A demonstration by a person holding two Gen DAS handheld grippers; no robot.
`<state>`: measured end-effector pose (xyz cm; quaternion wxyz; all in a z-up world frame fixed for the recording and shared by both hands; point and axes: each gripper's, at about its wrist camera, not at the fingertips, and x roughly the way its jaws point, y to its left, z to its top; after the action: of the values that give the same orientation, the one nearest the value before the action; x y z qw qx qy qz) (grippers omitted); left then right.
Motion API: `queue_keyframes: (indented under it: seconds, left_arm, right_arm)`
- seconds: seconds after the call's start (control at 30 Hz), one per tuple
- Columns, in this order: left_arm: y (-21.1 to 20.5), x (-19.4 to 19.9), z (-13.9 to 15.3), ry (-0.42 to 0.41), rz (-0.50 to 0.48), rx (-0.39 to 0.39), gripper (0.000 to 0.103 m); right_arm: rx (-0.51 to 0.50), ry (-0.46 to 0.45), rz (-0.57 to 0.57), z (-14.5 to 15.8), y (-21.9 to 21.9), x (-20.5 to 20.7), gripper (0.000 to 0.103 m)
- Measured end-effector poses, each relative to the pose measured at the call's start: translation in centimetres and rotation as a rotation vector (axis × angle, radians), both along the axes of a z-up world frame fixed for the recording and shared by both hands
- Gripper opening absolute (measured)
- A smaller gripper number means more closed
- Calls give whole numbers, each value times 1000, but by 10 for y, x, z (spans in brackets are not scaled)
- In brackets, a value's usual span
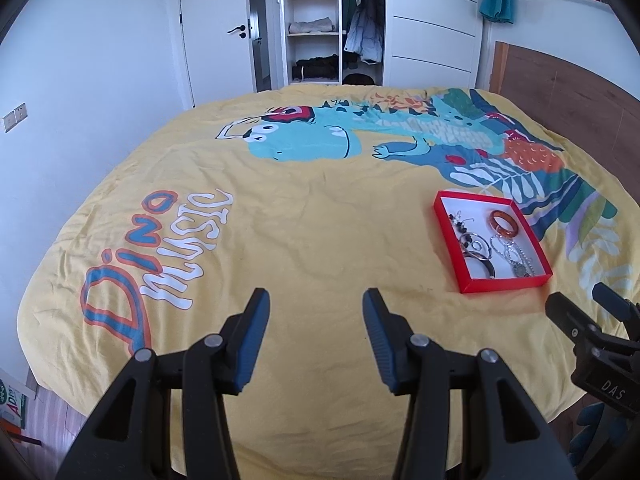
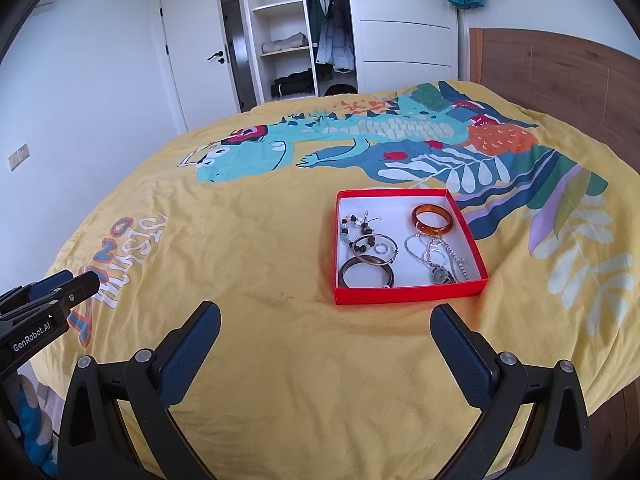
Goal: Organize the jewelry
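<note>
A shallow red box (image 2: pixel 410 293) (image 1: pixel 505 283) with a white inside lies on the yellow bedspread. In it are an amber bangle (image 2: pixel 433 220) (image 1: pixel 504 222), a dark bangle (image 2: pixel 366 272), a thin metal bangle (image 2: pixel 376 249), a beaded string (image 2: pixel 354 226), silver chains and a small watch (image 2: pixel 440 275). My right gripper (image 2: pixel 326 320) hangs open and empty over the bedspread just in front of the box. My left gripper (image 1: pixel 316 306) stands open and empty further left, well away from the box. Each gripper shows at the edge of the other's view.
The yellow dinosaur-print bedspread (image 1: pixel 312 216) covers the whole bed. A wooden headboard (image 2: pixel 560 76) stands at the right. Behind the bed are an open wardrobe (image 2: pixel 296 28) with clothes and a white door (image 1: pixel 208 32). The floor shows at the lower left.
</note>
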<state>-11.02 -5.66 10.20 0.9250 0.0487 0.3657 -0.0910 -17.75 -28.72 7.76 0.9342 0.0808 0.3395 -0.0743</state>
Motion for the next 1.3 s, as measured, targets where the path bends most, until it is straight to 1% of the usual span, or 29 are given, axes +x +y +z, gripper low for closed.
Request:
queue_keyframes:
  seconds: [0.33, 1.3]
  left_arm:
    - [3, 0, 1, -1, -1, 0, 46]
    - [2, 0, 1, 0, 0, 0, 46]
  right_arm:
    - [-13, -3, 10, 3, 8, -4, 103]
    - [-13, -2, 10, 3, 6, -2, 103]
